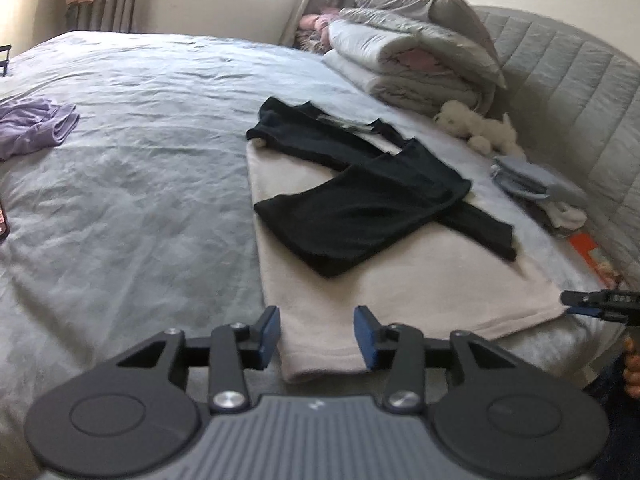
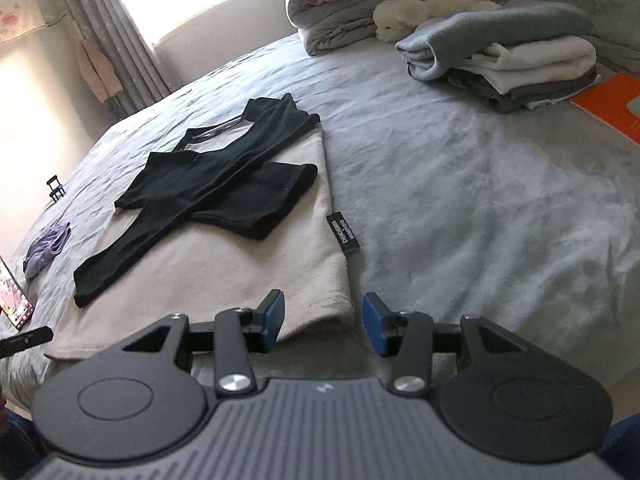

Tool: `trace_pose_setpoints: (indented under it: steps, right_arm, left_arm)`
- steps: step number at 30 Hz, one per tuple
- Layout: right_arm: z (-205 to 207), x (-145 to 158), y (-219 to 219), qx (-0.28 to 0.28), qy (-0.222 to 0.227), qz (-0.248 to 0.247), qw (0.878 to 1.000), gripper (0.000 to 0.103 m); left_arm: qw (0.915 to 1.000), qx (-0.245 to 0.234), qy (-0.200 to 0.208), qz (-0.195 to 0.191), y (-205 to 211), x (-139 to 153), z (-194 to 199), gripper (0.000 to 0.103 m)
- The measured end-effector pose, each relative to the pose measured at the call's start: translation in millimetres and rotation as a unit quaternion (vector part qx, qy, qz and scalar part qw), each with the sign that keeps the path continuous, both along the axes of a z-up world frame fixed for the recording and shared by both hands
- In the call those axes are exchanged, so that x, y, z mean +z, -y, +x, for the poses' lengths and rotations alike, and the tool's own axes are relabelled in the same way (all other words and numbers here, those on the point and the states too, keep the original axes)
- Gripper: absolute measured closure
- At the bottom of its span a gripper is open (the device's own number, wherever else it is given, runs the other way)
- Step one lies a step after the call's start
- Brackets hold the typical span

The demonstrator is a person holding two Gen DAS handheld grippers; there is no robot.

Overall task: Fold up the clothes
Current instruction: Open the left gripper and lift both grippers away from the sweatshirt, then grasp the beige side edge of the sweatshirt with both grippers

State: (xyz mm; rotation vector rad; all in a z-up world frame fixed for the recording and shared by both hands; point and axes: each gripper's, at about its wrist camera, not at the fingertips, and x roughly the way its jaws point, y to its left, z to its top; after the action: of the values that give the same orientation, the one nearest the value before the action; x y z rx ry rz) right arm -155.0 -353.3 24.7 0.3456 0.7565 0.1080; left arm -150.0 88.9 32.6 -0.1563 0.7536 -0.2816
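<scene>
left wrist view: beige shirt (image 1: 400,280) with black sleeves lies flat on the bed (image 1: 140,200), long axis running away from both grippers. left gripper (image 1: 316,338) and right gripper (image 2: 323,326), both unclenched and empty, straddle its near hem corners, equally near.

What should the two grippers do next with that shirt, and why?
Probably close each hand-held gripper on a bottom corner. The beige shirt lies flat with its black sleeves crossed on top. The left hand-held gripper and right hand-held gripper stand open at the hem, ready to fold it up.
</scene>
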Motion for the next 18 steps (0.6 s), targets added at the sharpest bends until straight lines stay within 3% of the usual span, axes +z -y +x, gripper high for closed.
trace_pose_setpoints:
  steps: [3,10,14,18]
  right_arm:
    - [2,-1,-5,0.000,0.000,-0.010,1.000,0.055]
    - [9,-5,-13,-0.010,-0.003,-0.019,1.000,0.055]
    - [13,-8,-18,-0.015,-0.008,-0.044,0.999,0.074]
    - [12,-8,-20,-0.019,-0.006,-0.049,0.999,0.088]
  left_arm:
    - [0.9994,0.007,-0.004,0.033,8,-4,4,0.063]
    - [0.9984,0.019,-0.010,0.052,14,-8,11,0.064]
    - [0.9977,0.024,-0.007,0.064,18,-9,9,0.067]
    - [0.9972,0.033,-0.007,0.066,17,-9,9,0.080]
